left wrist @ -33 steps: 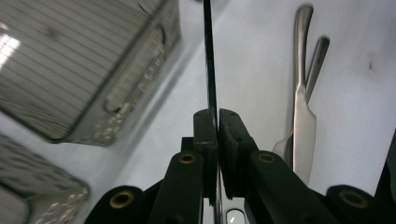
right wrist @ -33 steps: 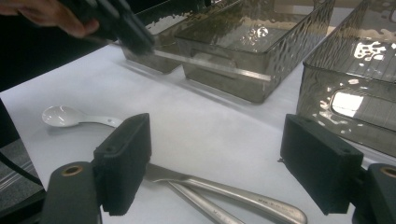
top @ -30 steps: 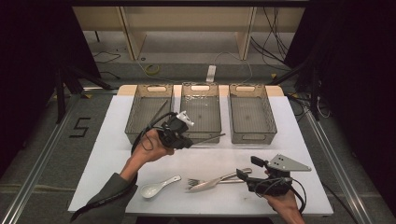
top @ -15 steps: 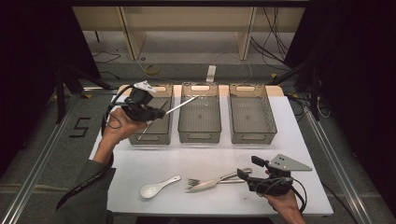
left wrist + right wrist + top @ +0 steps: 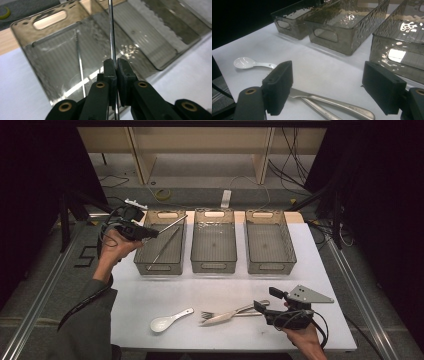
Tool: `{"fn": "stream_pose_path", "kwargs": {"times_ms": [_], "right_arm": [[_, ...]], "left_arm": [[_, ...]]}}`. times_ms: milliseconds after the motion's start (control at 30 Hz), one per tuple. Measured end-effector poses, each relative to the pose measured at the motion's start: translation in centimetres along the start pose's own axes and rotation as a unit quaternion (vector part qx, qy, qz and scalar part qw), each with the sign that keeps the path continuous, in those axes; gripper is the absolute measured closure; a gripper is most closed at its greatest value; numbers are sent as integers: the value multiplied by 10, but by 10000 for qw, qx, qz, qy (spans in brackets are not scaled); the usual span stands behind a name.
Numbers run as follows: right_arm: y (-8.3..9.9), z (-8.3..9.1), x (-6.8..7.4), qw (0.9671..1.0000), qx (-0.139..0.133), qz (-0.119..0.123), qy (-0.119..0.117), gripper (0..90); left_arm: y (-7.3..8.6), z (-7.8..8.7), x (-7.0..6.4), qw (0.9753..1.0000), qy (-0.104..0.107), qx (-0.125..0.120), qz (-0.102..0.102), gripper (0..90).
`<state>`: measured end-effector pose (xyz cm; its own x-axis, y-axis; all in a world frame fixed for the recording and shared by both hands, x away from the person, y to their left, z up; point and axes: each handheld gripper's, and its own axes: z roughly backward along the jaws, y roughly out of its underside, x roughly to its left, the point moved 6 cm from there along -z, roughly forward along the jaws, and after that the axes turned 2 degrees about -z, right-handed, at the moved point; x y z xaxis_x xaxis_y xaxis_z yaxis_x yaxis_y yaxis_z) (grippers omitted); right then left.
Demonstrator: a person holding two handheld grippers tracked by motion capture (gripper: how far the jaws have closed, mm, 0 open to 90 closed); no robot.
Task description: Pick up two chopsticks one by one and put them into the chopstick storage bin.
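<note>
Left gripper view: a metal chopstick (image 5: 111, 30) is pinched between closed fingers (image 5: 110, 72), its long axis pointing over the leftmost bin (image 5: 50, 50).

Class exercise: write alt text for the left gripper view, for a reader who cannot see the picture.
The left gripper, jaws shut, pinches a thin metal chopstick that runs straight up over a smoky transparent bin. A second chopstick already lies inside that bin, which stands on a white table beside another bin of the same kind.
</note>
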<state>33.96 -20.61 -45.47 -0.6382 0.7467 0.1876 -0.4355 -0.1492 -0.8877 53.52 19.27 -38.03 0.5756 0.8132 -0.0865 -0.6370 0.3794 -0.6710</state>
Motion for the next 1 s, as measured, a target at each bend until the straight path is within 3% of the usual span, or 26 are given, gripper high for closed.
{"fn": "stream_pose_path", "kwargs": {"times_ms": [300,567,667,767,900,933,1000], "right_arm": [[0,0,0,10000,14,-3,-11,256],[0,0,0,10000,4,1,-17,256],[0,0,0,10000,1,0,-23,256],[0,0,0,10000,3,4,-23,256],[0,0,0,10000,-1,3,-26,256],[0,0,0,10000,-2,4,-27,256],[0,0,0,10000,3,10,-28,256]], "left_arm": [[8,-23,25,9989,-184,84,412,859],[13,-45,33,9975,-227,88,667,858],[14,-51,34,9972,-287,197,657,857],[14,-55,37,9963,-343,125,783,856],[13,-61,37,9962,-412,65,766,847],[12,-61,38,9959,-458,-49,776,840],[10,-60,40,9949,-461,-246,858,694]]}}
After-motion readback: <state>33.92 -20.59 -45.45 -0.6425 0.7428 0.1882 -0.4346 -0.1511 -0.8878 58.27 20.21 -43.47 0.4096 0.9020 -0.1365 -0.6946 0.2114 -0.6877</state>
